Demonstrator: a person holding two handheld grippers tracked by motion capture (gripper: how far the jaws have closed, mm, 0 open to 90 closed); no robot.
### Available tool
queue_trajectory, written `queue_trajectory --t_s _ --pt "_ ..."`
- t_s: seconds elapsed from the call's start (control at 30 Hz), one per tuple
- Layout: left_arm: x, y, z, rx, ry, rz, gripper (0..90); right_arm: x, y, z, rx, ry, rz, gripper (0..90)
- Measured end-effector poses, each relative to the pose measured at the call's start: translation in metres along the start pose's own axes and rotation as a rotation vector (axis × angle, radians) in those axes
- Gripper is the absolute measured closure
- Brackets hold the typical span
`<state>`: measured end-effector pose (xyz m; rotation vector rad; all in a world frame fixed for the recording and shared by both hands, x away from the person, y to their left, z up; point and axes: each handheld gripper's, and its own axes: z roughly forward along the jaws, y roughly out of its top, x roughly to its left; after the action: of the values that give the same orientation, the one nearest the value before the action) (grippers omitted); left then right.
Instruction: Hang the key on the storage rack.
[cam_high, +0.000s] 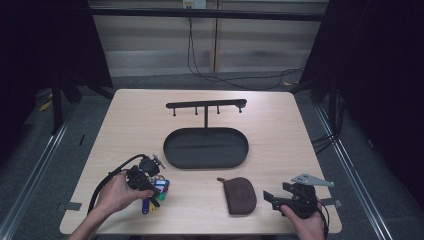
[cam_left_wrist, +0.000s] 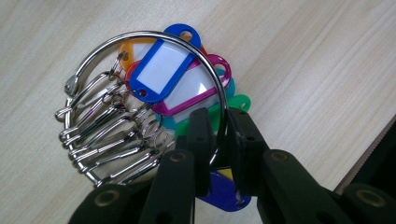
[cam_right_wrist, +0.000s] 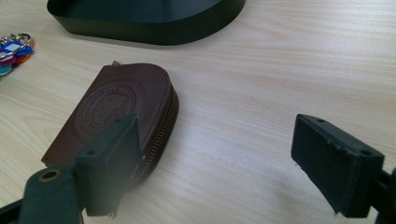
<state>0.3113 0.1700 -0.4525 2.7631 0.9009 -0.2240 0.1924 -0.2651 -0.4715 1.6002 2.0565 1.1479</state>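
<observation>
A large metal key ring (cam_left_wrist: 154, 33) carries several coloured plastic key tags (cam_left_wrist: 161, 70) and small split rings, and lies on the wooden table. My left gripper (cam_left_wrist: 219, 123) is shut on the ring's wire, just above a green tag. From above, that gripper (cam_high: 152, 190) sits over the tags (cam_high: 161, 186) at the front left, held by a hand. A brown zipped leather pouch (cam_high: 240, 195) lies at the front centre. My right gripper (cam_high: 276, 192) stands open just right of the pouch (cam_right_wrist: 126, 102), with nothing between its jaws (cam_right_wrist: 217, 140).
A black oval tray (cam_high: 172, 155) with an upright hook rail (cam_high: 206, 105) stands mid-table; its wall (cam_right_wrist: 154, 30) is beyond the pouch. The table's front edge (cam_left_wrist: 369, 154) runs close by the left gripper. Cables lie on the floor behind the table.
</observation>
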Motion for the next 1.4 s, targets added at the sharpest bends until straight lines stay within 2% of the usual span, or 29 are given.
queue_trajectory --t_s 0.03,0.17,0.57,0.67,0.83,0.97,1.07,1.17,1.3,1.37,1.4 --pt "0.000 0.001 0.000 0.015 -0.002 0.013 81.4 0.000 0.000 0.000 0.000 0.000 0.000 15.7" --pt "-0.002 0.004 0.004 0.051 -0.004 0.015 81.6 0.000 0.000 0.001 0.004 -0.001 0.003 15.7" --pt "-0.008 0.007 0.011 0.109 0.005 0.039 84.2 -0.001 0.000 0.001 0.013 -0.004 0.011 15.9" --pt "-0.011 0.010 0.013 0.114 0.018 0.028 85.4 -0.001 0.000 0.002 0.010 0.005 0.020 17.6" --pt "-0.014 0.015 0.014 0.150 0.030 0.024 87.3 -0.002 0.000 0.002 0.014 0.003 0.022 17.5" --pt "-0.013 0.016 0.014 0.151 0.033 0.008 87.4 -0.002 0.000 0.002 0.018 0.001 0.022 17.5" --pt "-0.013 0.016 0.009 0.145 0.023 0.012 87.3 -0.002 0.000 0.002 0.015 0.007 0.023 17.5" --pt "-0.015 0.016 -0.001 0.129 0.032 0.018 87.3 -0.002 0.000 0.002 0.012 0.002 0.020 17.7" --pt "-0.016 0.016 -0.012 0.134 0.042 0.023 87.3 -0.002 0.000 0.002 0.016 0.002 0.022 17.7" --pt "-0.019 0.016 -0.017 0.118 0.069 0.018 87.3 -0.002 0.000 0.002 0.015 0.004 0.022 17.7" --pt "-0.018 0.017 -0.019 0.128 0.076 0.028 87.3 -0.002 0.000 0.002 0.014 0.005 0.022 17.6"
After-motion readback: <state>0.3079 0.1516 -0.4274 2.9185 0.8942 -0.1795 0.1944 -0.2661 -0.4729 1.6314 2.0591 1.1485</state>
